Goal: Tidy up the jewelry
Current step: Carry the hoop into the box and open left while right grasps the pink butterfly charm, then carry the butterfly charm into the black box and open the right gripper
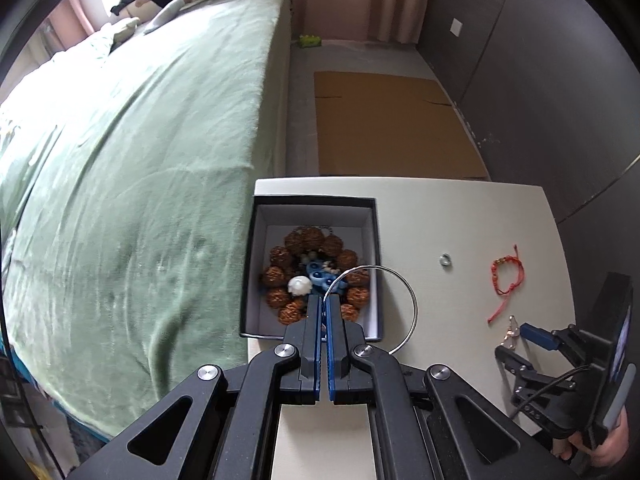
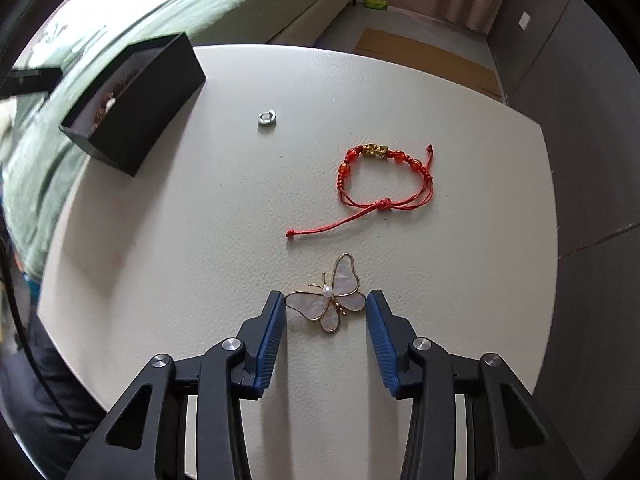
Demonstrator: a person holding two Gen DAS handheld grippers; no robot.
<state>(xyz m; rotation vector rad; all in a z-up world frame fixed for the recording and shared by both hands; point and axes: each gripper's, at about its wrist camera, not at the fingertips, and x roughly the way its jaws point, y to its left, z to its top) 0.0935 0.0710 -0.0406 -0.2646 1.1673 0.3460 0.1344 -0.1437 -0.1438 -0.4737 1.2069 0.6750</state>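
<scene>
Left tool (image 1: 325,300) pinched shut on a thin silver hoop bangle (image 1: 414,308), held above the near-right corner of the open black box (image 1: 256,264); the hoop arcs out to the right over the box wall and the tabletop (image 1: 460,216); inside the box a ring of brown rudraksha-style beads (image 1: 280,276), a small white piece (image 1: 299,286) and a blue item (image 1: 318,274), partly hidden by the tool tips; box sits at the tabletop's left edge beside the green bed (image 1: 140,160). Right tool (image 2: 326,306) spread wide, low over the tabletop, blue pads (image 2: 274,320) either side of a gold-rimmed butterfly brooch (image 2: 334,304) with a pearl centre; left pad just at the wing tip, contact cannot be told; right pad just beside the other wing. Red cord bracelet (image 2: 384,178) with gold charm lies beyond the brooch; small silver ring (image 2: 267,117) farther back, between bracelet and box; all three apart from one another.
</scene>
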